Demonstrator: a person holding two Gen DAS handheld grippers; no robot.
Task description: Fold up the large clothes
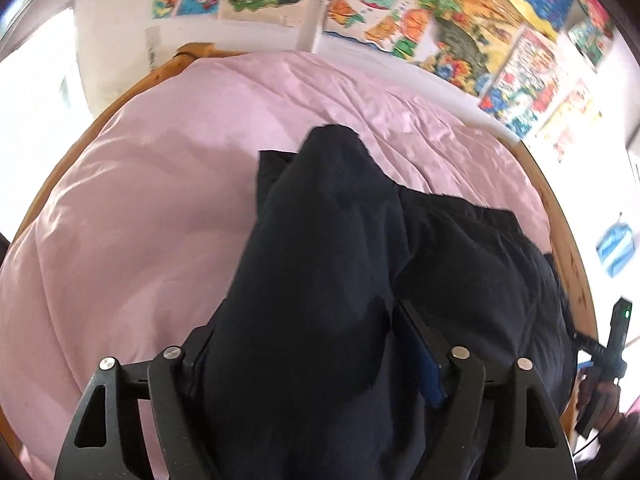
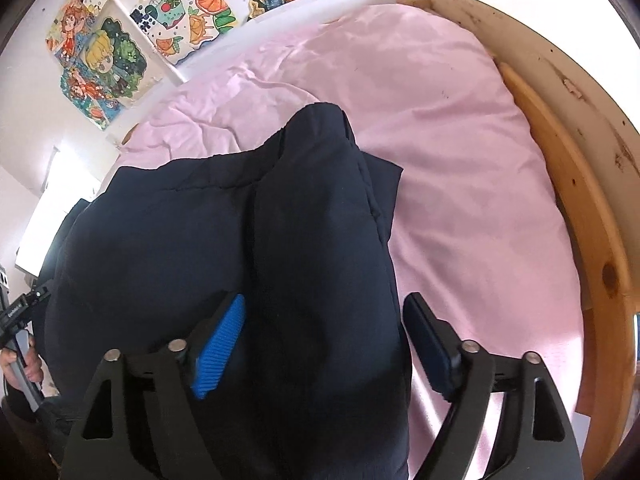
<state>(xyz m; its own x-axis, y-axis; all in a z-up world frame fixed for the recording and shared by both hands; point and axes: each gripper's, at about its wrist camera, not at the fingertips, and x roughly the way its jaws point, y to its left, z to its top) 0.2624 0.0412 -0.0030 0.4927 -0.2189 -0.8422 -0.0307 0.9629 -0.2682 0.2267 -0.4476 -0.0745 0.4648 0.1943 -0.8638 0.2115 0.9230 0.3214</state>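
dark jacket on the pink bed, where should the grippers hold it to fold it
Hold the near edge of the dark jacket, coming from the foot side. Thick fabric already sits between both grippers there, and the far end lies free on the pink duvet.

Bright daylight; blown-out whites; heavy fisheye bending; blurred edges.

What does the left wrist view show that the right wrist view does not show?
Only the left wrist view shows a blue picture alone on the wall at the right, and the bed's curved wooden rail at the left. Only the right wrist view shows the pale, scuffed board at the bed's right end. Both show the dark garment bunched between the gripper's fingers, the pink sheet and the colourful drawings on the wall.
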